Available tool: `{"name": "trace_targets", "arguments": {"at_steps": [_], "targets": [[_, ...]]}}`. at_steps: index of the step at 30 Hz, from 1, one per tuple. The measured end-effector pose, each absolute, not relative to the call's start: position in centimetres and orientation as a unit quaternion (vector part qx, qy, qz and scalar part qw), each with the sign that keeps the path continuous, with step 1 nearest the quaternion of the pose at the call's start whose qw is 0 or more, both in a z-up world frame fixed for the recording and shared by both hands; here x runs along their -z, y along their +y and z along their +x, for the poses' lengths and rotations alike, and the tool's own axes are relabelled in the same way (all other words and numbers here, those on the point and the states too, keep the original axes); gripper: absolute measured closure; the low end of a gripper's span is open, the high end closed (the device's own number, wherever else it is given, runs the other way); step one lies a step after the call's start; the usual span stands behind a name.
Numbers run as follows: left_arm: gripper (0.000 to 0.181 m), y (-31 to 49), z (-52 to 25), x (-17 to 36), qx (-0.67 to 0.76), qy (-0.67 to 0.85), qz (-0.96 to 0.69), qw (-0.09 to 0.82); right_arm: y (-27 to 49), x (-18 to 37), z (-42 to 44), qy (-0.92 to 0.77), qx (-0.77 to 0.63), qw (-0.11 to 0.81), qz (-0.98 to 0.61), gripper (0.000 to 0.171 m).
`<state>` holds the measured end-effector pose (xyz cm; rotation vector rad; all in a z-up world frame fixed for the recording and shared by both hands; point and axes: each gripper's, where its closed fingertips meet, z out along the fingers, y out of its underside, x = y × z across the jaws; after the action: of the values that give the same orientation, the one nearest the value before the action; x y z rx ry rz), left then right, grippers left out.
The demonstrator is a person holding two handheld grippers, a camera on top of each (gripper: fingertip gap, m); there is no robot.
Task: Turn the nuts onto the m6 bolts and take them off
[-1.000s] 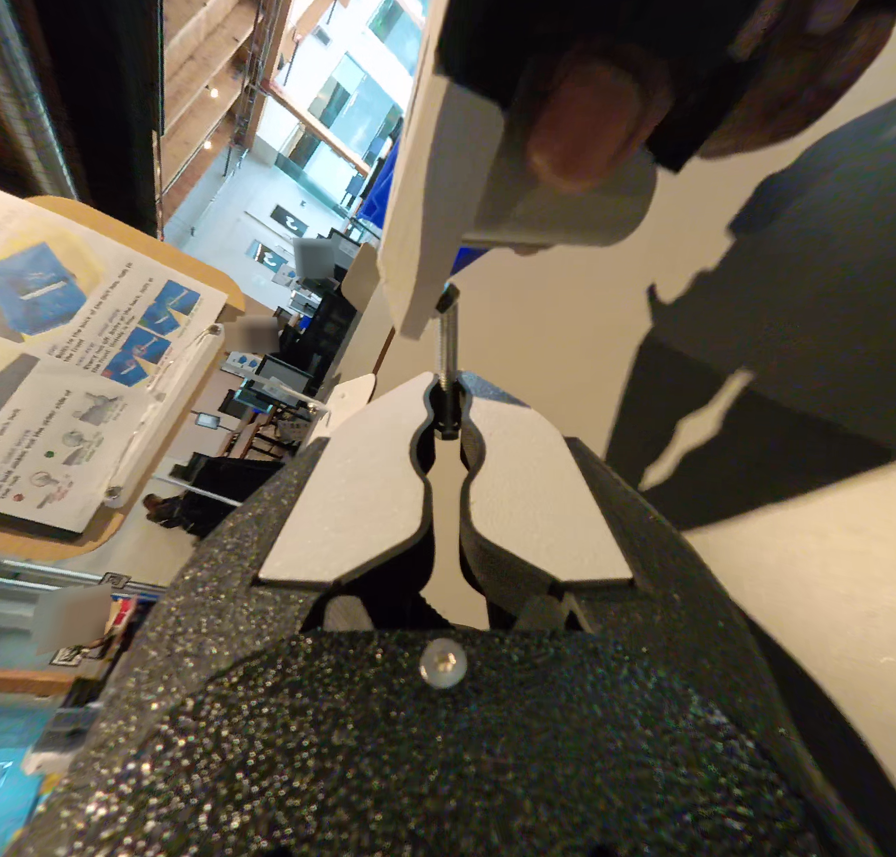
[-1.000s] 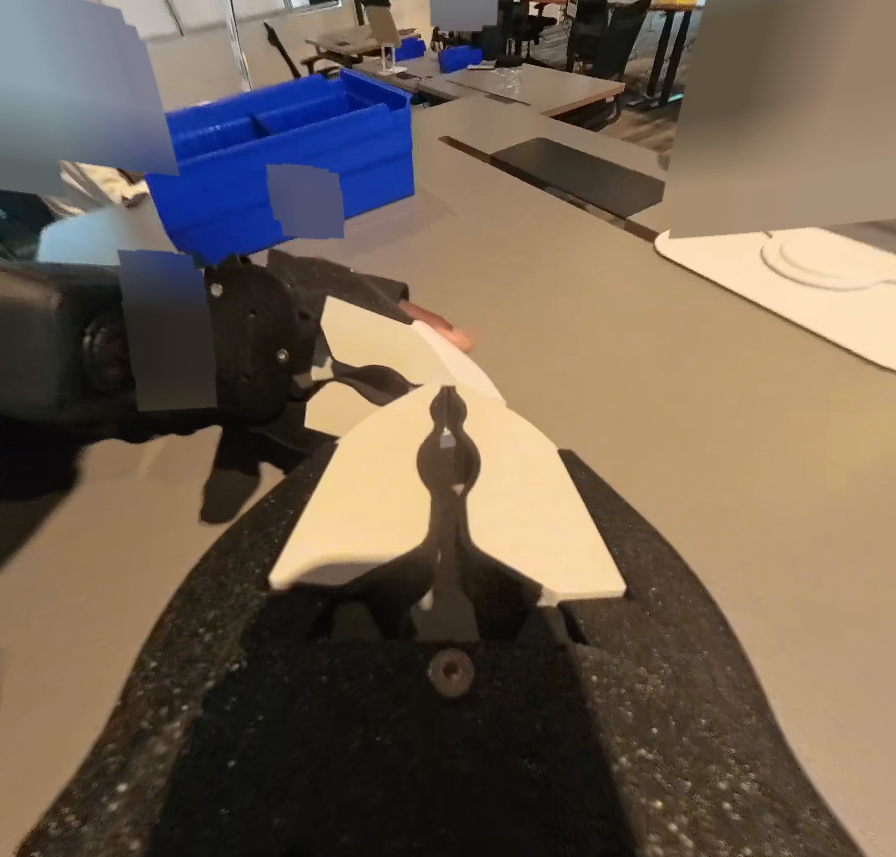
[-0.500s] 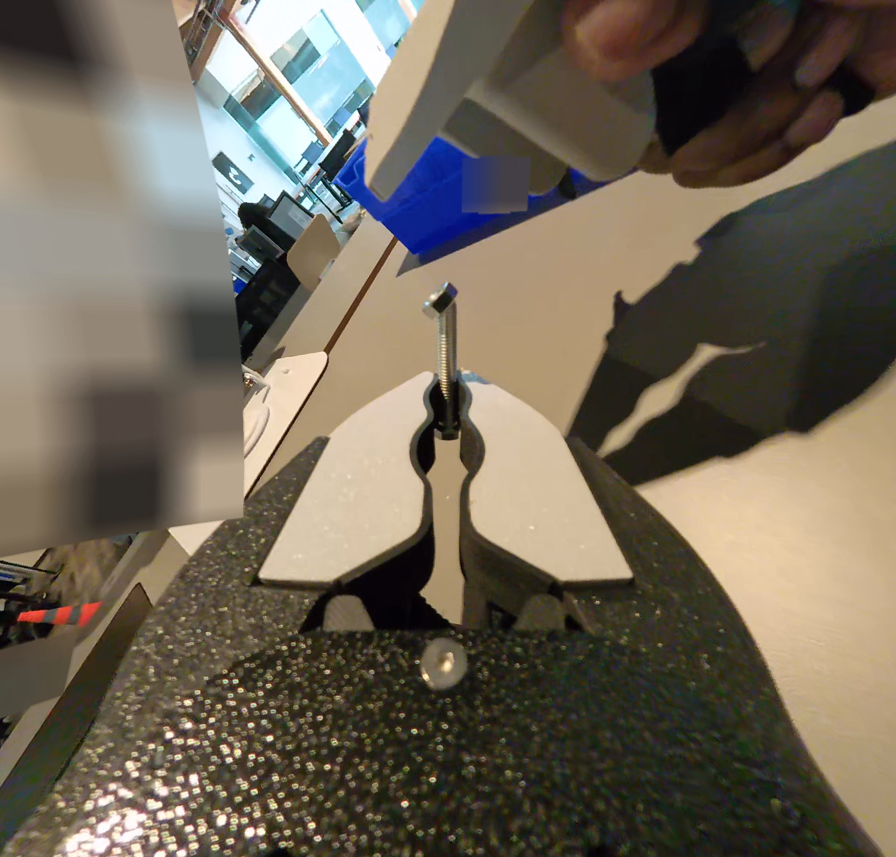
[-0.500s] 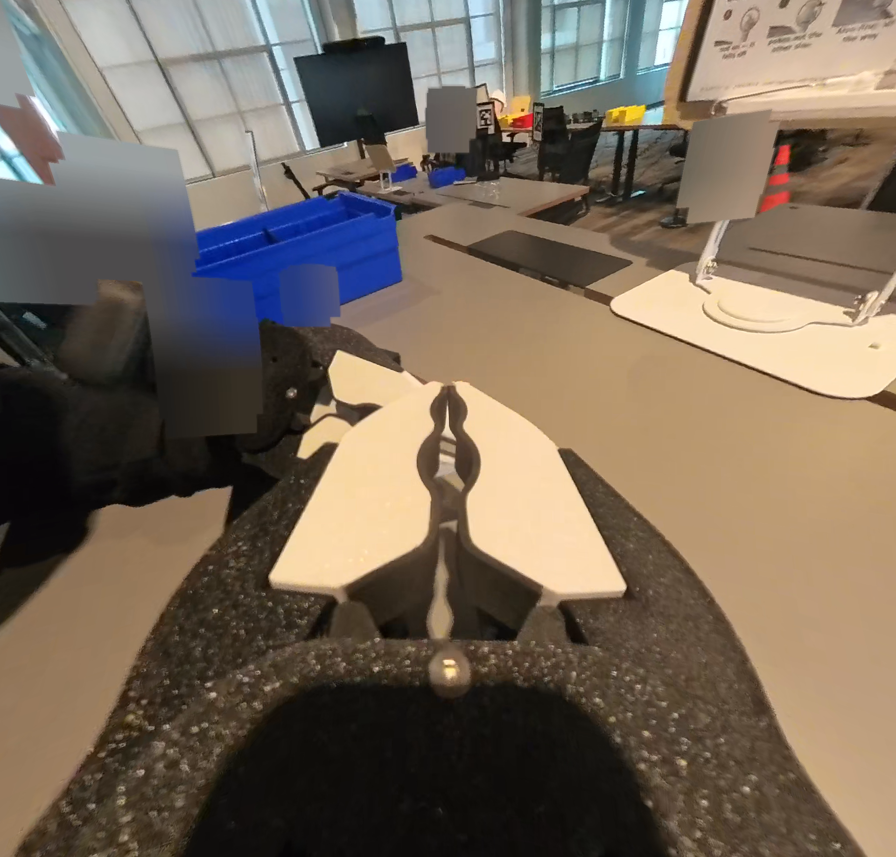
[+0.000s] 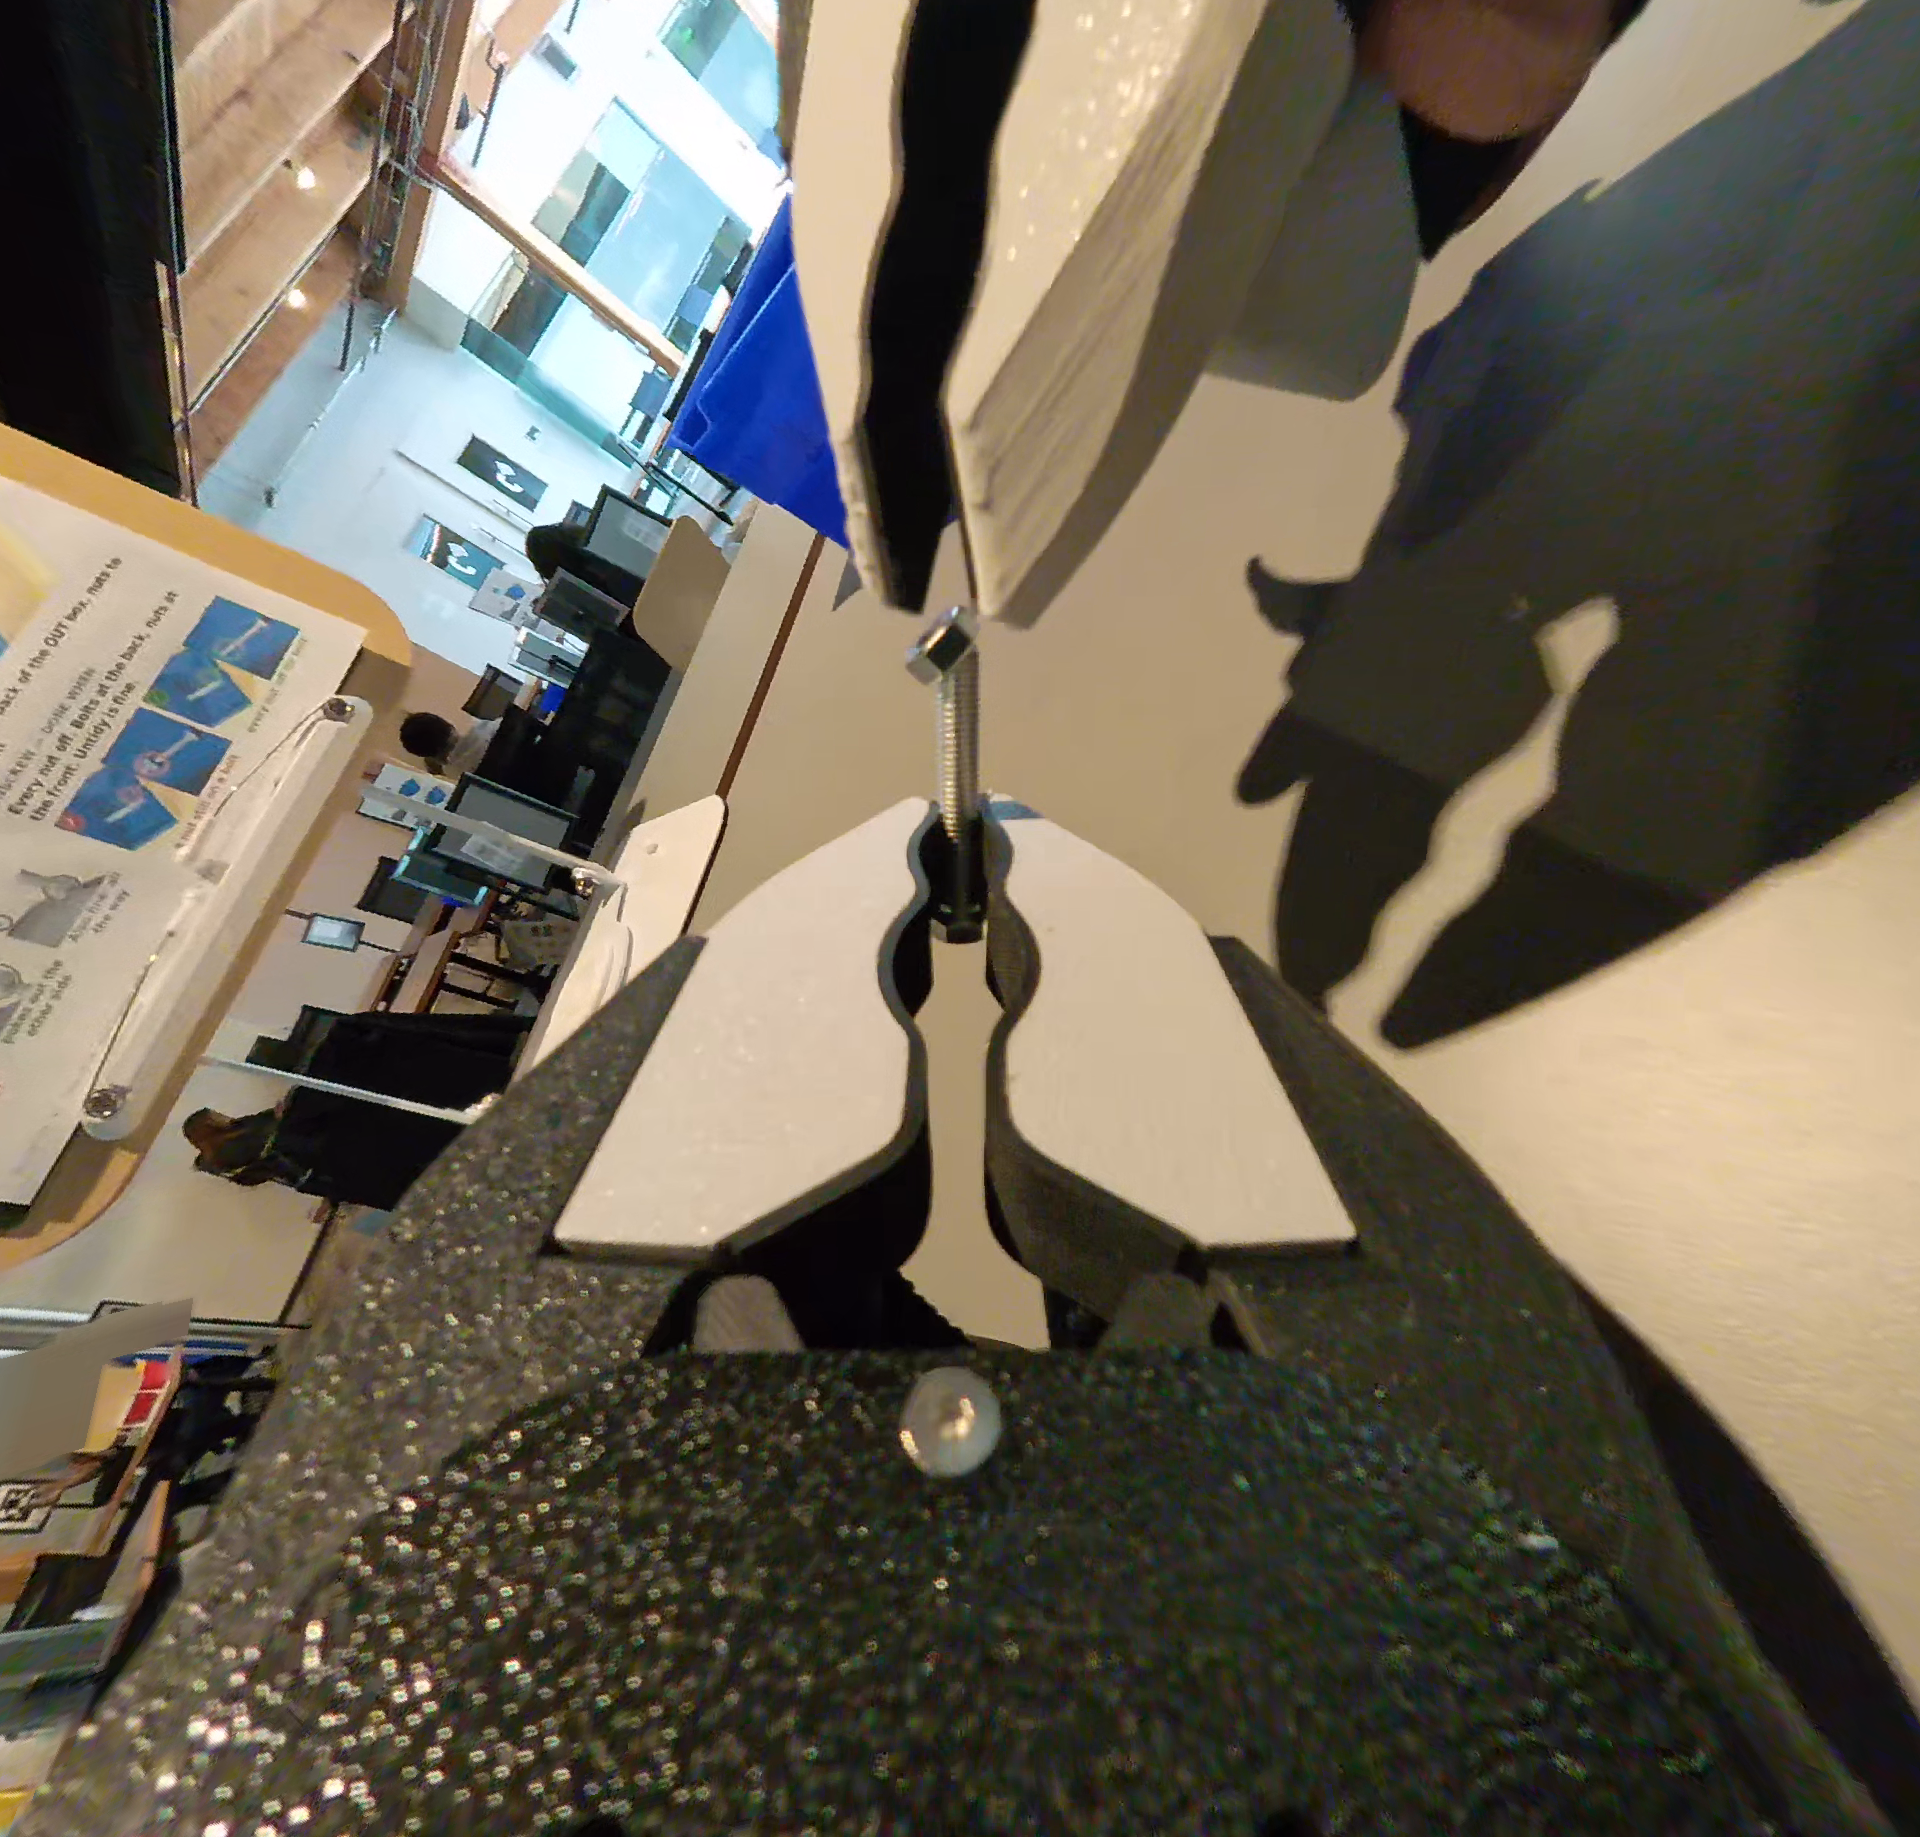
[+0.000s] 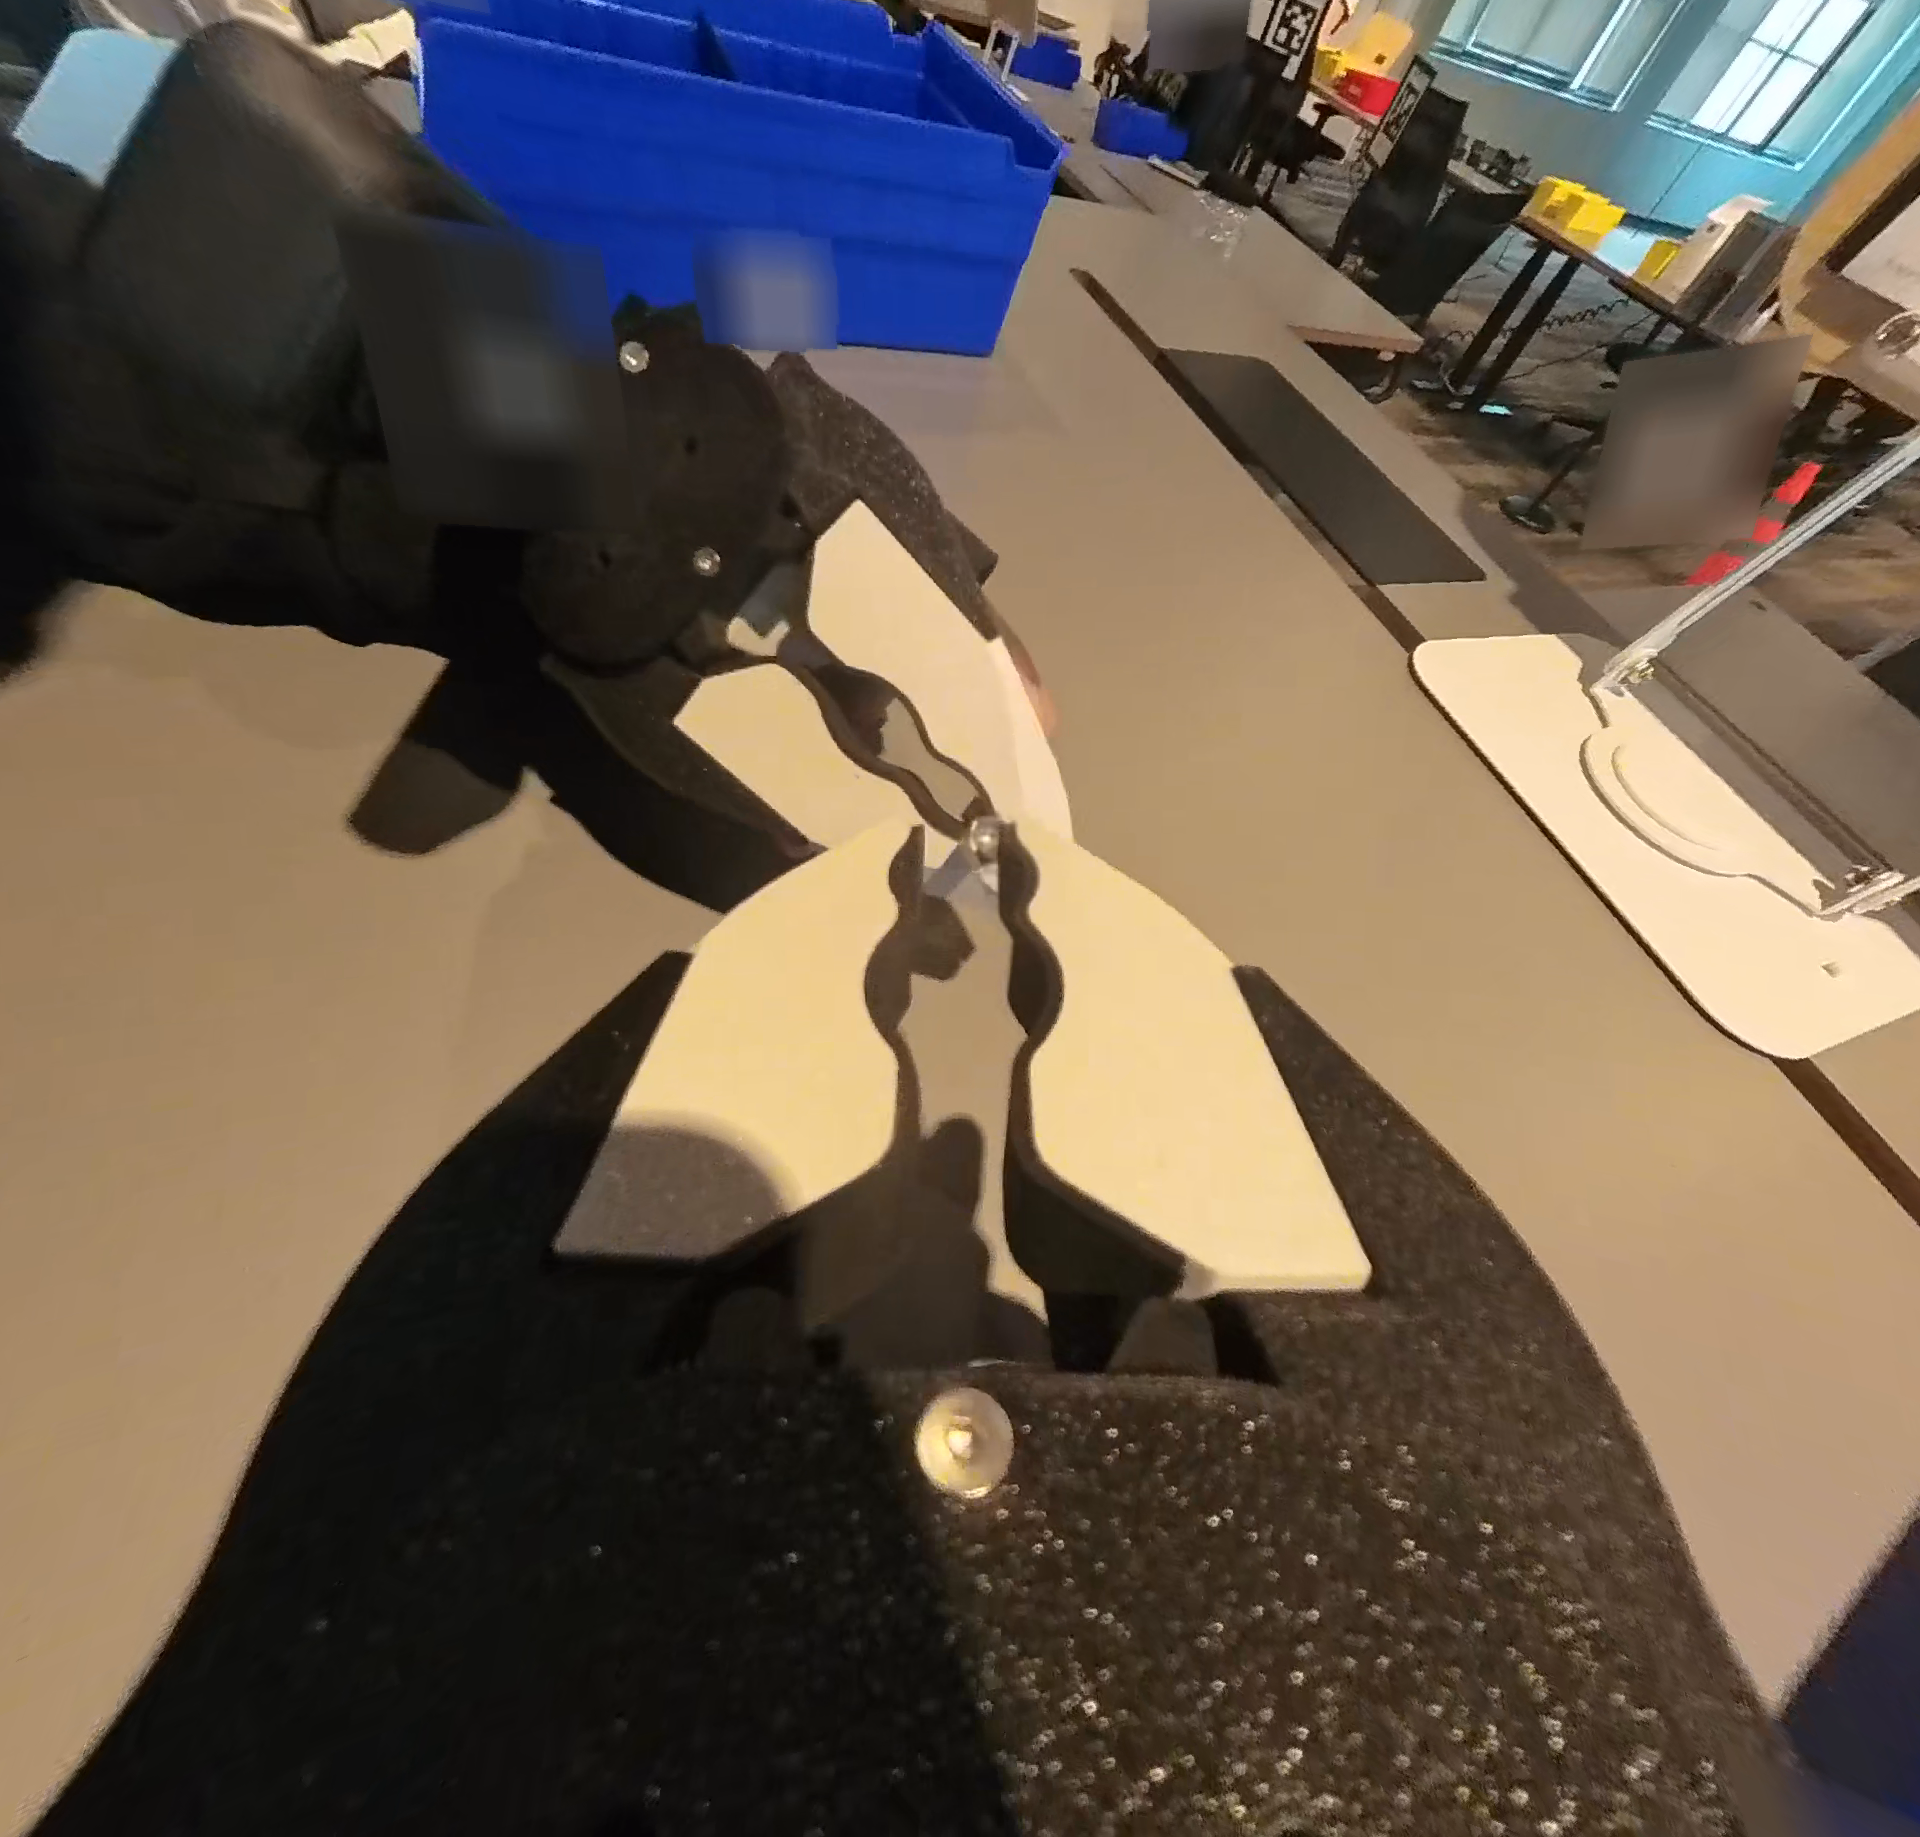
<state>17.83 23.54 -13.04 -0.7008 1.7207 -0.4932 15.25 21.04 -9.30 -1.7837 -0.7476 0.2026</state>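
In the left wrist view my left gripper [image 5: 956,842] is shut on the lower end of a silver m6 bolt [image 5: 956,748], which stands up out of its tips. A hex nut [image 5: 943,644] sits at the bolt's top end. My right gripper [image 5: 945,592] comes down from above with a narrow gap between its fingertips, which are right at the nut's top. In the right wrist view the right gripper [image 6: 971,842] shows the same narrow gap, with the nut [image 6: 982,837] at its tips. The left gripper [image 6: 977,811] reaches in from the left.
A blue bin [image 6: 727,125] stands at the back of the grey table [image 6: 1247,540]. A white stand base [image 6: 1662,831] lies to the right. An instruction board [image 5: 156,748] is at the left of the left wrist view. A thumb [image 5: 1475,42] rests on the right gripper. Left tips to right tips: about 5 cm.
The right gripper had pulled away from the bolt half a second ago. It has come back to the nut, and its fingers have opened a little. The left gripper still holds the bolt.
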Motion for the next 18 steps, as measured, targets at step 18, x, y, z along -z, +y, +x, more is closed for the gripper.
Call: {"name": "trace_targets", "arguments": {"at_steps": [18], "targets": [[0.177, 23.0, 17.6, 12.6, 0.230, 0.731, -0.292, 0.572, 21.8, 10.1, 15.0, -0.293, -0.089, 0.557, -0.772, 0.160]]}}
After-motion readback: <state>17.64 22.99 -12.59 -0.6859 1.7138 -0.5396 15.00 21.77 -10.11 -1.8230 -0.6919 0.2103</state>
